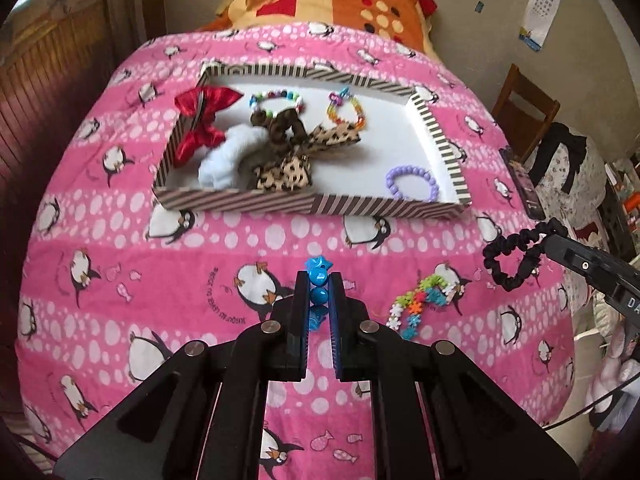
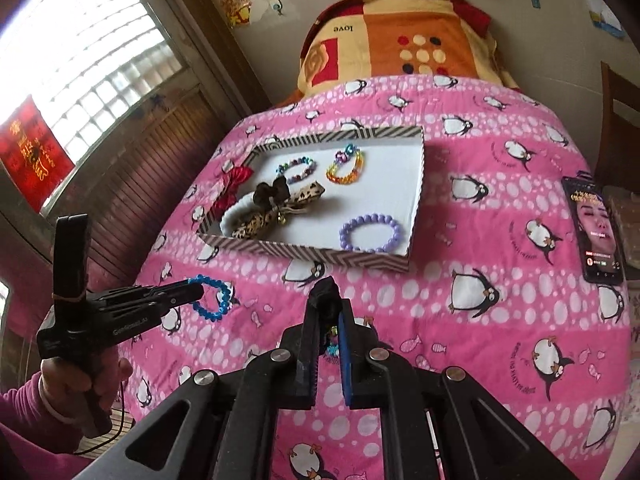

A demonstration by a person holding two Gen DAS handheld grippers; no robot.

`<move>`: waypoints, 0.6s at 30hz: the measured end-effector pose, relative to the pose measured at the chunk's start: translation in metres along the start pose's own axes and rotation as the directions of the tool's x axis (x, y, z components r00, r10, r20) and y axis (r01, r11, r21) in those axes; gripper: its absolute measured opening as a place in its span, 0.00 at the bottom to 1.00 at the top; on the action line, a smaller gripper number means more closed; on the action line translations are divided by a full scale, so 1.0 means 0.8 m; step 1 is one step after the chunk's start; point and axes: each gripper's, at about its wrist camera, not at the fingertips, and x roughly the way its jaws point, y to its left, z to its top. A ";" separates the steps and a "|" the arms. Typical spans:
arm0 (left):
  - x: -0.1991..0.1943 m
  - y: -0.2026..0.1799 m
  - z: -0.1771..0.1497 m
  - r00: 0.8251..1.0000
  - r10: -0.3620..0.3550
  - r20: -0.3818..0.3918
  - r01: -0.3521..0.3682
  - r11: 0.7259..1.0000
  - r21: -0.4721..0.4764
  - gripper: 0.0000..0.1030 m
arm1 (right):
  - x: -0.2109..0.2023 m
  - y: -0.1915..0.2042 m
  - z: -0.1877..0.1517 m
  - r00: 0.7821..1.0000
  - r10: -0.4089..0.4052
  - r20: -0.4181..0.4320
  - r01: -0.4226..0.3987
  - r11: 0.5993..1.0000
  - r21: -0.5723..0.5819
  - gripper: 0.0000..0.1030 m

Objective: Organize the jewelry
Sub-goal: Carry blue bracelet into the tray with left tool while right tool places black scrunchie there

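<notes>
Holding a blue bead bracelet [image 1: 319, 280] between the clenched fingers of my left gripper [image 1: 319, 276], I see its glossy faceted beads and a small star-shaped one at the tips, the loop hanging clear above the pink penguin blanket [image 1: 120, 240]; from the right wrist view the same bracelet [image 2: 212, 296] dangles as a ring of shiny blue beads off the left gripper [image 2: 196, 292], held by a hand [image 2: 86, 380] in a magenta sleeve. My right gripper [image 2: 328, 292] is clamped on a black scrunchie [image 1: 512, 260], a ruffled fabric loop that hangs off its tips near the blanket's right edge. Ahead, toward the far end of the blanket, lies the striped tray [image 1: 444, 148], a shallow cardboard box with a white floor. In its near right corner sits a lilac bead bracelet [image 1: 412, 182]; toward the far edge lie a multicoloured bead bracelet [image 1: 276, 100] and a rainbow chain bracelet [image 1: 346, 110]. Its left half is crowded: a shiny red bow [image 1: 204, 104] drapes over the left wall, with a fluffy white scrunchie [image 1: 224, 160] and a leopard-print bow [image 1: 286, 172] piled beside it. A snowflake-piece bracelet [image 1: 420, 300] in pastel plastic lies on the blanket to the right of my left gripper. A phone [image 2: 596, 228] with a lit screen rests at the blanket's right edge.
</notes>
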 end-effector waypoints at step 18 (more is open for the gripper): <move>-0.055 0.058 -0.004 0.998 0.060 0.034 -0.058 0.998 -0.038 0.07 | -0.020 -0.009 0.013 0.999 -0.022 0.037 0.022 1.000 0.013 0.08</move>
